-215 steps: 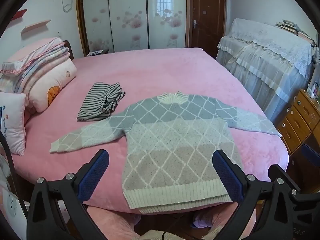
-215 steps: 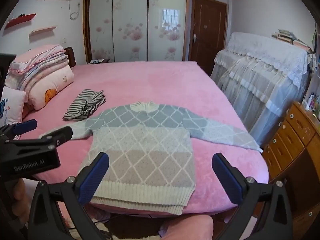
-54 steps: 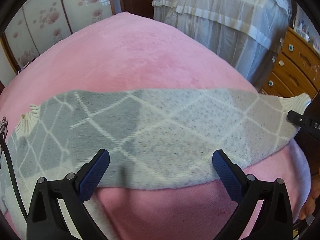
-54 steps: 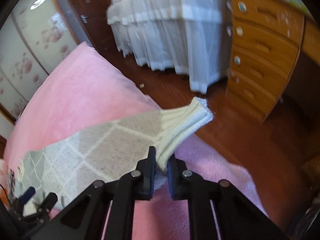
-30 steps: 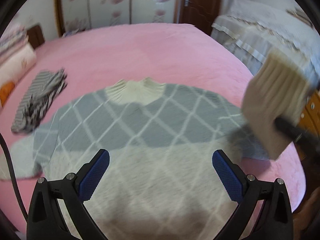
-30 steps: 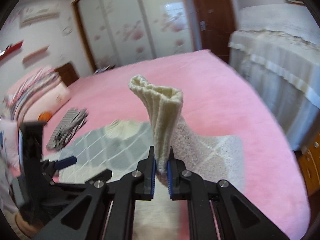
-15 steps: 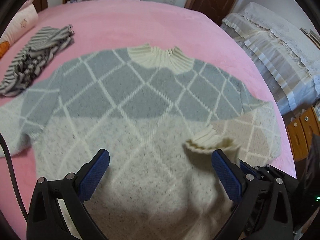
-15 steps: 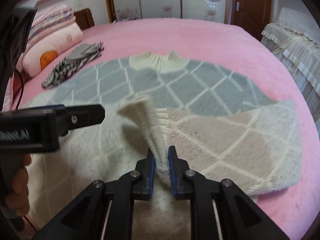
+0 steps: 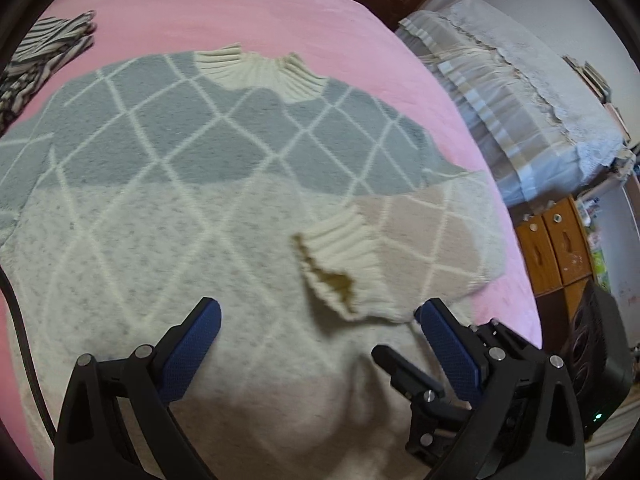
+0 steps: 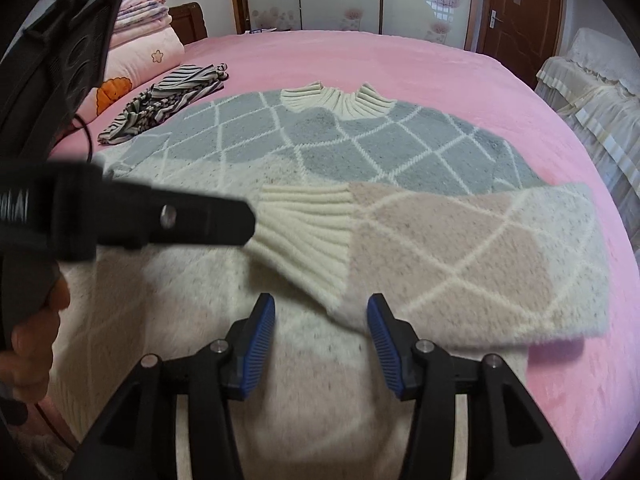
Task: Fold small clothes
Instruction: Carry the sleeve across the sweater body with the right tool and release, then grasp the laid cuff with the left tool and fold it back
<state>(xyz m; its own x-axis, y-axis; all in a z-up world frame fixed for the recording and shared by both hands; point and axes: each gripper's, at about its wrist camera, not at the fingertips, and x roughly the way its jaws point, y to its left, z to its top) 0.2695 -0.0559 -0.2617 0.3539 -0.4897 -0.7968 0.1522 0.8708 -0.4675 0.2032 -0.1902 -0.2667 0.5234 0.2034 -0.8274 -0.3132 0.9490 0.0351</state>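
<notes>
Right claw (image 10: 321, 322): fingers are standing apart, moderately wide, holding nothing. The blue pads (image 10: 259, 334) are hovering just above the sweater (image 10: 280, 152), which is lying flat on the pink bed (image 10: 400, 64). Just ahead of the right claw, the sleeve (image 10: 460, 256) is lying folded across the sweater's body, its ribbed cuff (image 10: 304, 236) resting a little beyond the gap between the fingers. Cannot tell whether the pad tips are touching the knit.

Left claw (image 9: 320, 322): fingers are spread wide, gripping nothing, poised over the sweater's lower body. In the left wrist view the cuff (image 9: 340, 264) is sitting ahead and toward the right finger. In the right wrist view one finger of the left claw is reaching in from the left, its tip meeting the cuff's edge.

Striped garment (image 10: 168, 100) is lying far ahead-left, beside the sweater's other sleeve.
</notes>
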